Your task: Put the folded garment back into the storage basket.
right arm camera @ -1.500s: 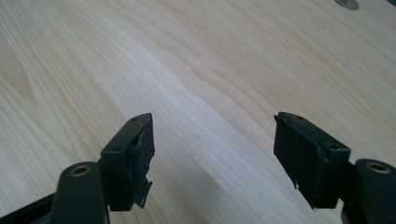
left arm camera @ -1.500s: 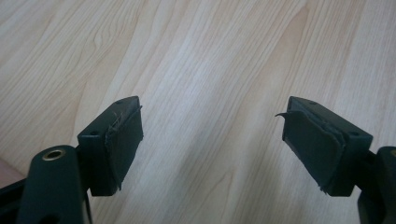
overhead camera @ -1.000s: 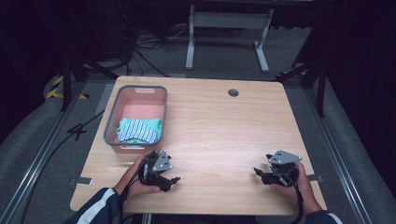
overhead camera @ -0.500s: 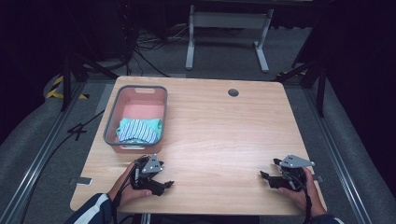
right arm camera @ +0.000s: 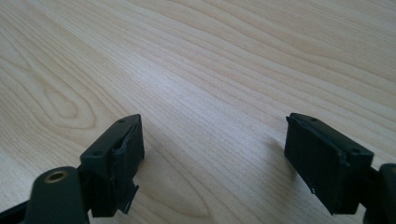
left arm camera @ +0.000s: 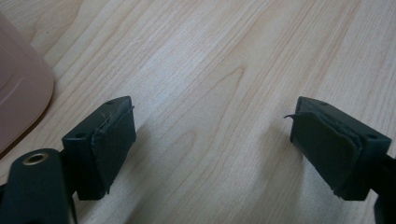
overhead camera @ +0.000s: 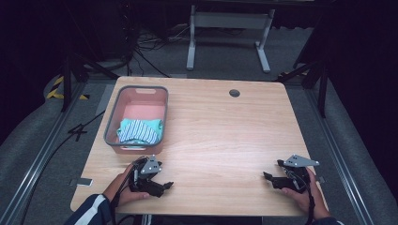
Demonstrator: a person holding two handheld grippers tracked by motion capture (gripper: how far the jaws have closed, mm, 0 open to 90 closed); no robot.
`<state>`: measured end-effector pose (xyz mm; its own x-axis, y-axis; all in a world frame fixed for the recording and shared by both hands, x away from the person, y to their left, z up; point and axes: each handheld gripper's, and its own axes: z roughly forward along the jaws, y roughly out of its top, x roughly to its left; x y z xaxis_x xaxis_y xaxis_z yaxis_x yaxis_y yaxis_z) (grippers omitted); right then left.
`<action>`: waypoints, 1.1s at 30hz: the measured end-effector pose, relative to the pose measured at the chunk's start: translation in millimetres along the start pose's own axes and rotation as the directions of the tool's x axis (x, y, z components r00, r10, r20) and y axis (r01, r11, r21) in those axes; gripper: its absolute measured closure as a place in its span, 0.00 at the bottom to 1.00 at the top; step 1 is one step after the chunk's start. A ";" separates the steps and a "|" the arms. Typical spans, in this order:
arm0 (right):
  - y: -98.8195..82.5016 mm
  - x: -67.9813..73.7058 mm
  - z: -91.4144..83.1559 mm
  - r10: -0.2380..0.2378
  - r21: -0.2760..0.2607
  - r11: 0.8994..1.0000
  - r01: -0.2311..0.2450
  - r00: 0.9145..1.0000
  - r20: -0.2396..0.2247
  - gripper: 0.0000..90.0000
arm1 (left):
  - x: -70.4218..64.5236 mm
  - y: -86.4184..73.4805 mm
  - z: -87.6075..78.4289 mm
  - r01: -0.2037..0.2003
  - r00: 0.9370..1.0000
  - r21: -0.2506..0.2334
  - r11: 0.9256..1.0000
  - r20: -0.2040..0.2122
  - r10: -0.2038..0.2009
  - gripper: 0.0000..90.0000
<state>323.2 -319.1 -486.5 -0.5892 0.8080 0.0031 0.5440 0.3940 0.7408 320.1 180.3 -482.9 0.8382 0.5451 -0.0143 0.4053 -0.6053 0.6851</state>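
My left gripper (overhead camera: 165,186) lies low on the wooden table (overhead camera: 225,136) near its front edge, just in front of a pink basket (overhead camera: 136,89). Its jaws have just been opening and stand wide apart over bare wood in the left gripper view (left arm camera: 210,126). A folded striped cloth (overhead camera: 140,130) lies inside the basket. My right gripper (overhead camera: 266,176) rests near the front right corner and points left. Its jaws have also just been opening, with nothing between them in the right gripper view (right arm camera: 212,140).
A corner of the pink basket (left arm camera: 18,88) sits close to the left jaw. A round cable hole (overhead camera: 234,93) is at the table's far edge. A metal stand (overhead camera: 230,28) and cables lie on the dark floor behind.
The right hand and its gripper have slid a little to the right and nearer the front edge. The left gripper has hardly moved.
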 end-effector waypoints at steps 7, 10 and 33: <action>0.0 0.2 -0.1 0.000 0.000 1.000 0.000 1.000 0.002 0.23 | 0.5 1.2 1.6 0.004 1.000 0.003 1.000 0.001 -0.004 0.13; 0.0 0.0 0.0 0.002 0.001 1.000 -0.002 1.000 0.002 0.22 | 0.5 1.2 1.6 0.005 1.000 0.004 1.000 0.001 -0.005 0.13; 0.3 -1.3 0.5 0.021 0.004 1.000 -0.022 1.000 0.015 0.19 | 0.4 1.5 2.2 0.007 1.000 0.001 1.000 0.002 -0.007 0.12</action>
<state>324.4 -319.8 -486.6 -0.5684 0.8227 0.0089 0.5592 0.3784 0.7376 321.8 178.4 -483.5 0.8361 0.5482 -0.0201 0.4114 -0.6023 0.6841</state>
